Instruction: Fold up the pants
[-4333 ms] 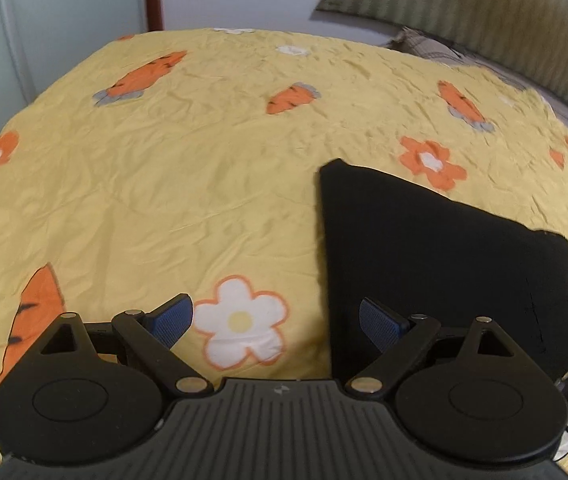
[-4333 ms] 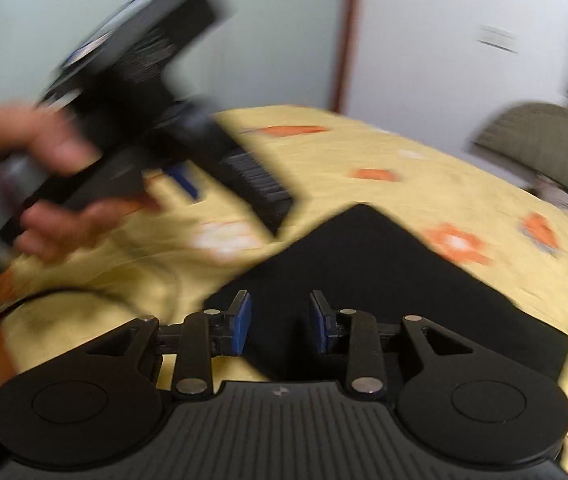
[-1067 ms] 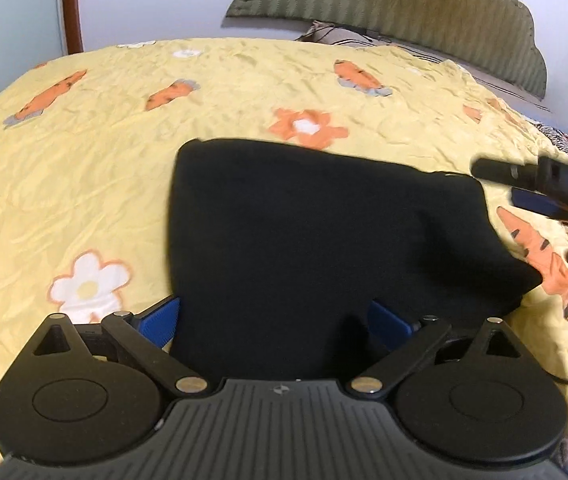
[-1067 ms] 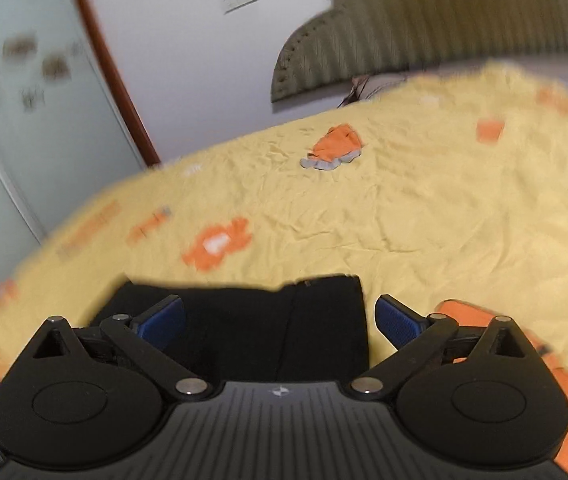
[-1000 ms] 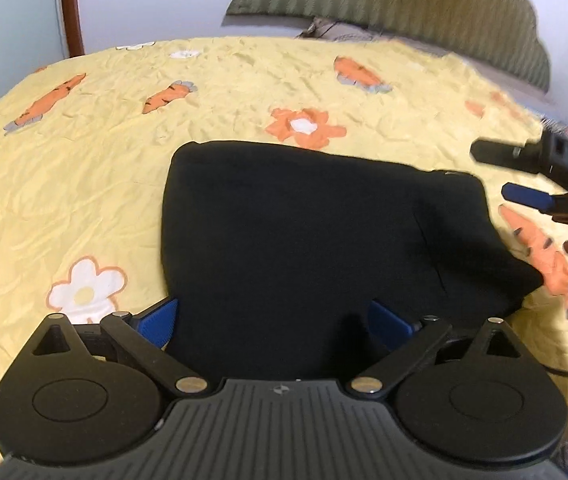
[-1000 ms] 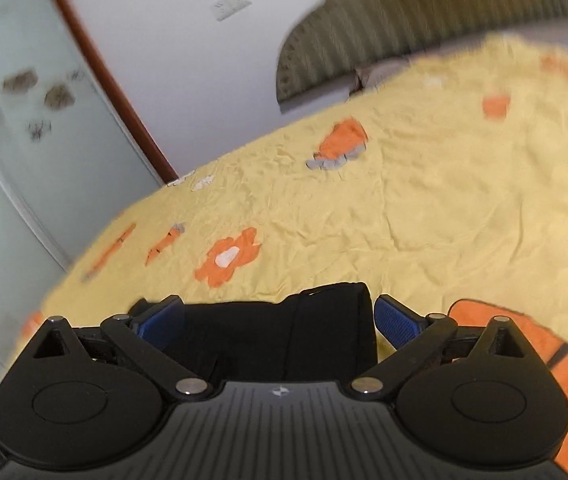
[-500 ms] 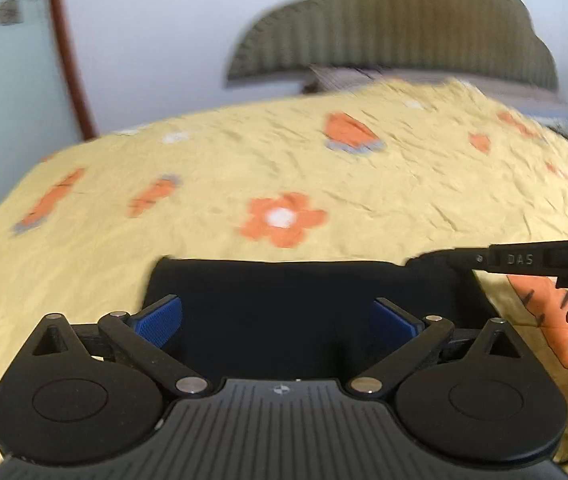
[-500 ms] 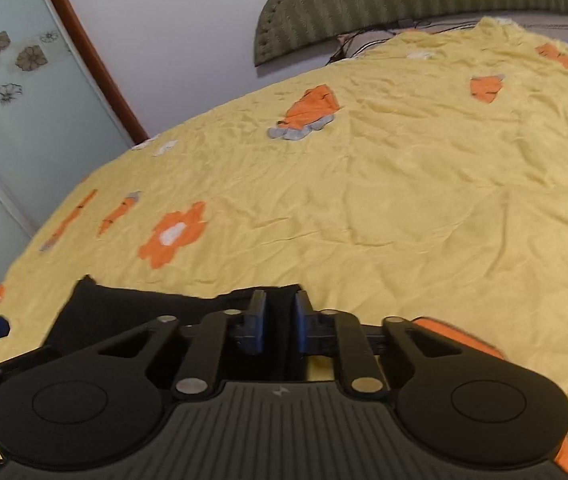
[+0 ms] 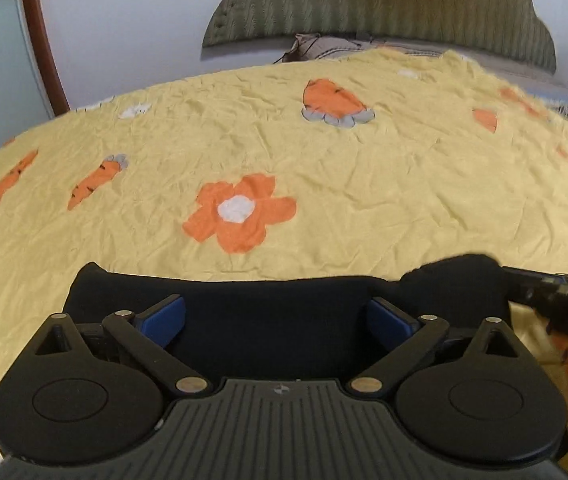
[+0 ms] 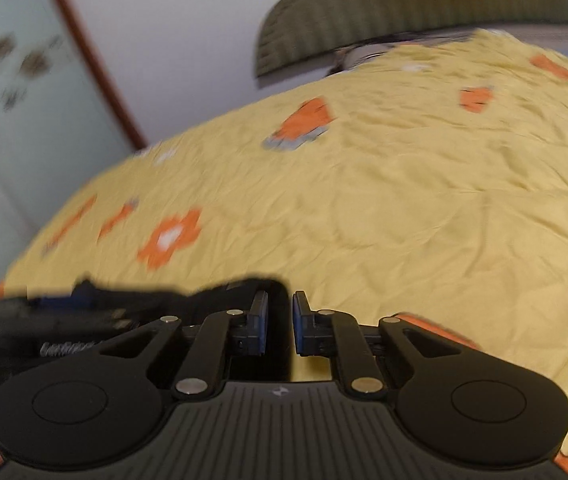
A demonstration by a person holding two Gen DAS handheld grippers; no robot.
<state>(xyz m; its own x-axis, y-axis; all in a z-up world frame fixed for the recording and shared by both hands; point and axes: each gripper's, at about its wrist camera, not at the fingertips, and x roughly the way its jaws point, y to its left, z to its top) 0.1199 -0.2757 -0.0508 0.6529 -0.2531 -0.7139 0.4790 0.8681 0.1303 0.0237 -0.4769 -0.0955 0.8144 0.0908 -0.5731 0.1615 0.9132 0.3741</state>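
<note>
The black pants [image 9: 276,312] lie folded on the yellow bedspread [image 9: 323,168], right in front of my left gripper [image 9: 276,316], which is open with its jaws spread over the cloth. My right gripper [image 10: 280,324] is shut on the right corner of the pants [image 10: 244,286] and lifts it slightly. That raised corner shows in the left wrist view [image 9: 459,270] beside the right gripper's body [image 9: 559,300].
The bedspread has orange flowers [image 9: 240,212] and carrots [image 9: 335,102]. A green padded headboard [image 9: 383,4] and a pillow stand at the far end. A wall and a brown-framed door [image 9: 40,32] are to the left.
The right gripper has closed on the pants' right corner and raised it. The left gripper has tilted up and come low and close to the near edge of the pants, staying open.
</note>
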